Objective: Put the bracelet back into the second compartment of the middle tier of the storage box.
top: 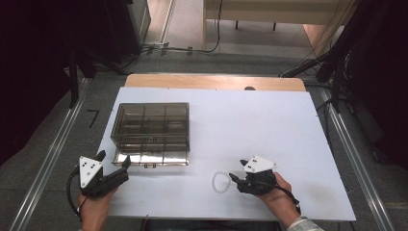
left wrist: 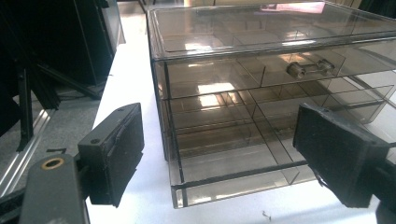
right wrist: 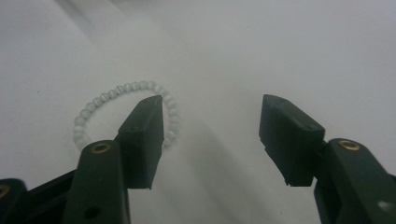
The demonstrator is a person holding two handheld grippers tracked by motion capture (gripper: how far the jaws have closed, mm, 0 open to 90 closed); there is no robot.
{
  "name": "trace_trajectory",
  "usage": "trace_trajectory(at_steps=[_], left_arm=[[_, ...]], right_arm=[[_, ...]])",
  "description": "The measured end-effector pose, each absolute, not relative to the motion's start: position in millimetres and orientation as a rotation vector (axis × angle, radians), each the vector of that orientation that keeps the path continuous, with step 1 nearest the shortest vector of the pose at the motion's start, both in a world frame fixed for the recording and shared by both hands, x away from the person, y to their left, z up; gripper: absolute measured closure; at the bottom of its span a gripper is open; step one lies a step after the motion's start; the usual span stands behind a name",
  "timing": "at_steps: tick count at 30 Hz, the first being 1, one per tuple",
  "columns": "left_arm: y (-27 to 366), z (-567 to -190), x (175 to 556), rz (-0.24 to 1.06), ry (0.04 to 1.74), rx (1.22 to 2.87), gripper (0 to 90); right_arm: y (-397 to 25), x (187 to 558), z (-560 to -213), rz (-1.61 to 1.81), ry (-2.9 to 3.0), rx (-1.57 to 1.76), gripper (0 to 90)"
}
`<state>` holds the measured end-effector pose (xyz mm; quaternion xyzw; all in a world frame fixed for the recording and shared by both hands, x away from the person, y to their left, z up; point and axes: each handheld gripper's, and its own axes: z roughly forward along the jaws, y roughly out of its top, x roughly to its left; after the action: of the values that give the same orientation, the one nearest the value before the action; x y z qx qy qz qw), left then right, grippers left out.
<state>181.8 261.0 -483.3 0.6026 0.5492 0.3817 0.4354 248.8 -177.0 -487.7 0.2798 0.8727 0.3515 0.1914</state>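
A smoky clear drawer box stands on the white table top at the left, its bottom drawer pulled out a little toward me. My left gripper sits open just in front of the box's near left corner. In the left gripper view the box fills the gap between the jaws of that gripper, and a small drawer handle shows. A ring of pale beads, a bracelet, lies flat near the front edge. My right gripper is open just right of it. In the right gripper view one jaw of this gripper overlaps the bracelet.
The white top ends at a wooden table edge at the back. Metal rails run along both sides on the floor. Cables lie on the floor beyond the table. Dark equipment stands at the far left and right.
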Motion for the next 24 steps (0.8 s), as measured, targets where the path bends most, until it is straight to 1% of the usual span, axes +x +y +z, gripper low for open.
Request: trace_trajectory(at_steps=[4, 11, 12, 14, 16, 19, 24], left_arm=[[261, -483, 182, 0.95, 1.365, 1.5, 17.2], [261, -483, 182, 0.95, 1.363, 1.503, 17.2], [261, -483, 182, 0.948, 1.36, 1.505, 17.3], [261, -483, 182, 0.948, 1.36, 1.504, 17.3], [261, -483, 182, 0.949, 1.36, 1.502, 17.3], [261, -483, 182, 0.949, 1.361, 1.501, 17.2], [261, -483, 182, 0.949, 1.361, 1.499, 17.3]], right_arm=[[-171, 249, -489, 0.981, 2.466, 0.768, 43.2], [-164, 250, -493, 0.97, 2.479, 0.74, 46.1], [-162, 250, -495, 0.969, 2.484, 0.737, 48.2], [-161, 250, -495, 0.968, 2.492, 0.741, 49.2], [-158, 252, -498, 0.961, 2.501, 0.74, 53.1], [-155, 252, -500, 0.96, 2.508, 0.737, 55.1], [-152, 254, -503, 0.957, 2.515, 0.744, 63.0]])
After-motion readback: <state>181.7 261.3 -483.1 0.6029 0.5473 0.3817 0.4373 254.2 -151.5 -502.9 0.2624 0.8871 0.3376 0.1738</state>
